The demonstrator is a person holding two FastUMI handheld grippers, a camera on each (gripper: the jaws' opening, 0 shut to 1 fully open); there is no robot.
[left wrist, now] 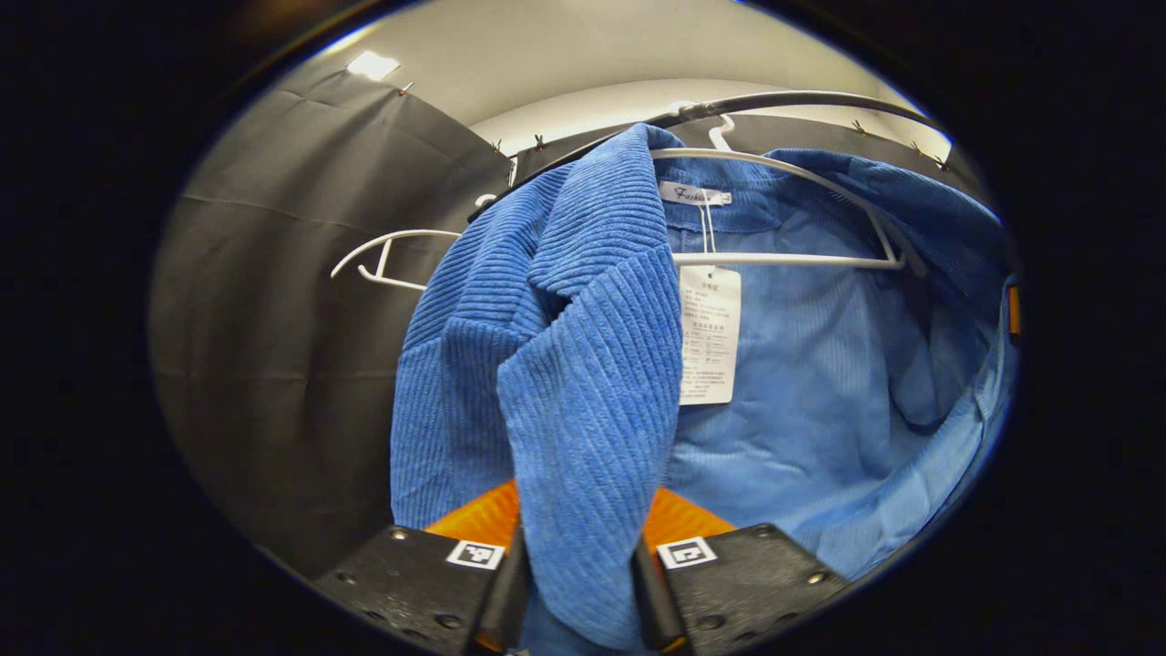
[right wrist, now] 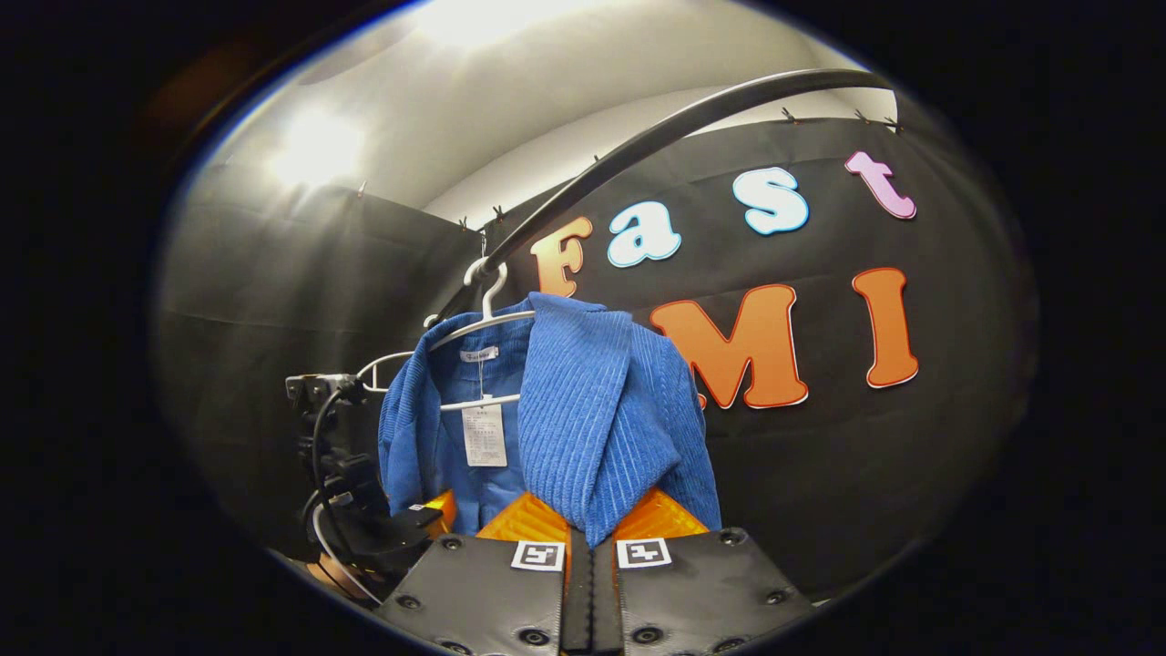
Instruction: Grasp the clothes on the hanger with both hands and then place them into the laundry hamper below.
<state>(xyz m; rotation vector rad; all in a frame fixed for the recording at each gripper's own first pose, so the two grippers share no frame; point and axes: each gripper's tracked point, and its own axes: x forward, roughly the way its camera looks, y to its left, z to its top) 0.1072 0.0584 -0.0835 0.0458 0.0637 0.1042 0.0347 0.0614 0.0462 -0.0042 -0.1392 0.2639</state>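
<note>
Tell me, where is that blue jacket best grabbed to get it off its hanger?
By its two open front edges, from the front. The jacket hangs open on the hanger, so both edges droop free; each gripper already pinches one.

Ribbed corduroy jacket [left wrist: 583, 364], paper tag [left wrist: 709, 333]

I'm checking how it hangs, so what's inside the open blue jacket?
Inside the blue jacket show a white hanger, a neck label and a paper tag against the paler lining. The jacket's front panels, each pinched by jaws, cover the hanger's ends.
</note>
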